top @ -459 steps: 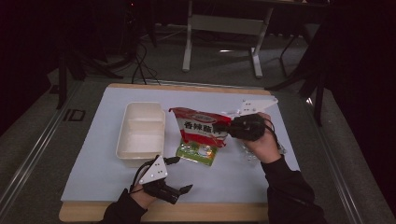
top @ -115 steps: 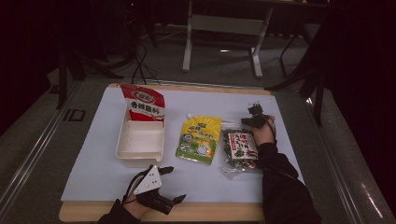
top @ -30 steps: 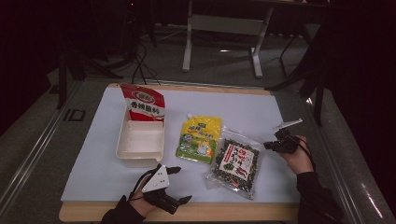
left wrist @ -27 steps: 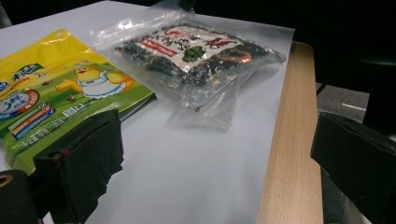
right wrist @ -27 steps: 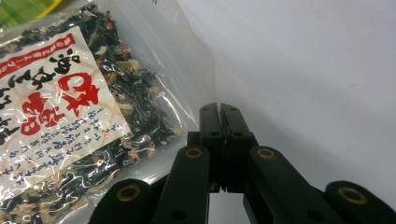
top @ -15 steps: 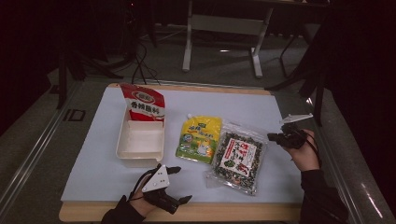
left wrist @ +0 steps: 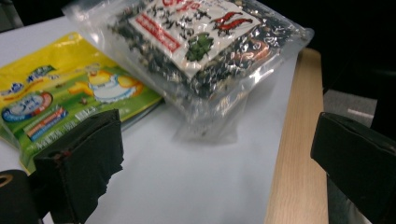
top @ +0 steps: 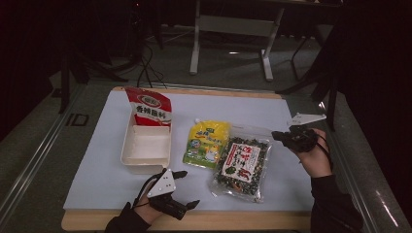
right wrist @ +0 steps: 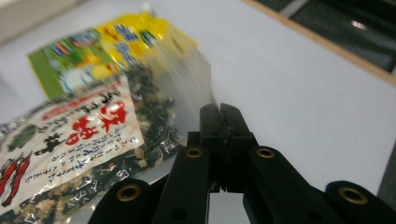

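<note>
A white sheet [top: 272, 109] covers the wooden table [top: 233, 221]. On it, at the left, stands a cream rectangular plastic tray [top: 145, 150] with a red snack packet [top: 149, 108] leaning at its far end. Right of the tray lies a yellow-and-green pouch [top: 208, 143], and right of that a clear bag of dark dried bits with a red-and-white label [top: 242, 165], its near end towards the table's front edge.

The clear bag is the thing in hand. Since a second ago its far right corner has been drawn up and to the right, and the bag has turned a little with it. The right gripper [top: 281, 136] now sits lifted at that corner; in the right gripper view its jaws are pressed together on the bag's clear sealed edge [right wrist: 194, 79]. I judge the bag is about to leave the sheet, probably bound for the tray.

The left gripper [top: 190, 189] rests near the front edge, jaws wide apart and empty.
</note>
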Demonstrator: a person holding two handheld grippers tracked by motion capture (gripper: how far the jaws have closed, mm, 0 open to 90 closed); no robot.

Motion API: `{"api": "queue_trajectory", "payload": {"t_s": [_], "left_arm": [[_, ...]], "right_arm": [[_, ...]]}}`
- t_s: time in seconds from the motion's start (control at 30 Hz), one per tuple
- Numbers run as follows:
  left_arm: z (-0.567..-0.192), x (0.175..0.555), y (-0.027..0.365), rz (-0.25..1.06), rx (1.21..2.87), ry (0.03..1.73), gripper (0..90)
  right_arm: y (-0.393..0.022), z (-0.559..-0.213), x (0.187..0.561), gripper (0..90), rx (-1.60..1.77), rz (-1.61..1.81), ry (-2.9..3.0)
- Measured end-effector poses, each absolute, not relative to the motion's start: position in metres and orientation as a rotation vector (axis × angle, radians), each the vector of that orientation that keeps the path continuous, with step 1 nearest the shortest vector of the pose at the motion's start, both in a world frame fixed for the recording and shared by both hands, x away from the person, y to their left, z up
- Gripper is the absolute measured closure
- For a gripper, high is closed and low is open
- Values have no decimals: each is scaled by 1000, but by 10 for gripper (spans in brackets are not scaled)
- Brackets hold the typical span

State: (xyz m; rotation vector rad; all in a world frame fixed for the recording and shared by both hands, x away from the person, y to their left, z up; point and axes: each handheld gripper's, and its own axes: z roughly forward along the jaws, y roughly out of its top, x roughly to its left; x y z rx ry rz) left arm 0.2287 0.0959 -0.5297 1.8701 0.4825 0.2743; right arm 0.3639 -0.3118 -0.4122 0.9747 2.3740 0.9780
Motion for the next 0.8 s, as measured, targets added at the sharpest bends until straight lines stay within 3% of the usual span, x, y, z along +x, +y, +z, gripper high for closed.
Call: {"api": "queue_trajectory", "payload": {"t_s": [0.8], "left_arm": [[-518, 239, 99, 255, 1886, 621, 52]], "right_arm": [[-253, -356, 316, 898, 541, 1216, 2422]]}}
